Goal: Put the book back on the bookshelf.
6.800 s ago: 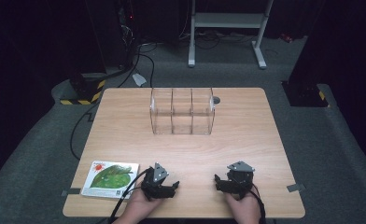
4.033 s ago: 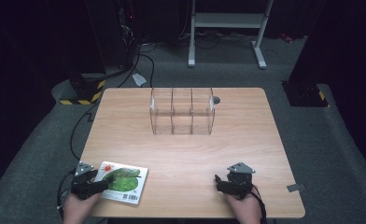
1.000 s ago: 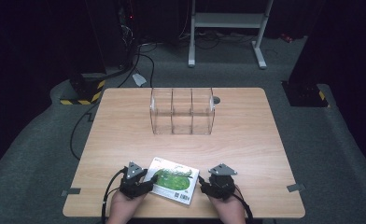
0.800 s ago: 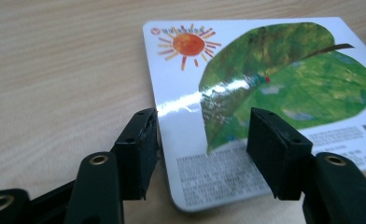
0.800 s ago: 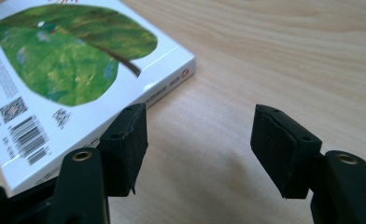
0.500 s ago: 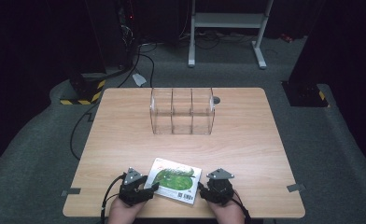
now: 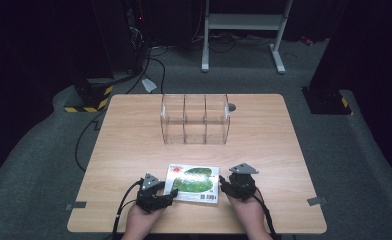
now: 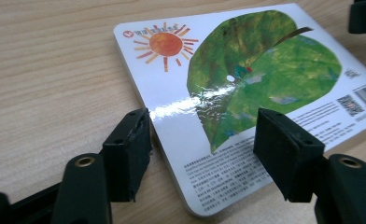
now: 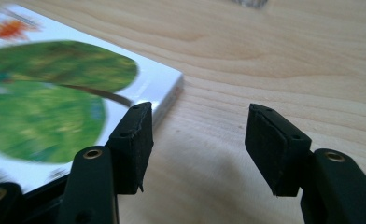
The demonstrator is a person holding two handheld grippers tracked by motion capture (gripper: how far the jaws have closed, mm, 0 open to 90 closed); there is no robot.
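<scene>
One book (image 7: 194,183) flat on table (image 7: 134,145), two grippers flanking it, left (image 8: 202,149) and right (image 9: 197,140) parted, gripping nothing

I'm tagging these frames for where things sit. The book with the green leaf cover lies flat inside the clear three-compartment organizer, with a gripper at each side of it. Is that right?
Not quite. The book lies flat on the bare table near the person's edge, well apart from the clear three-compartment organizer farther back. The high view shows this. The left gripper and right gripper do sit at its sides.
</scene>
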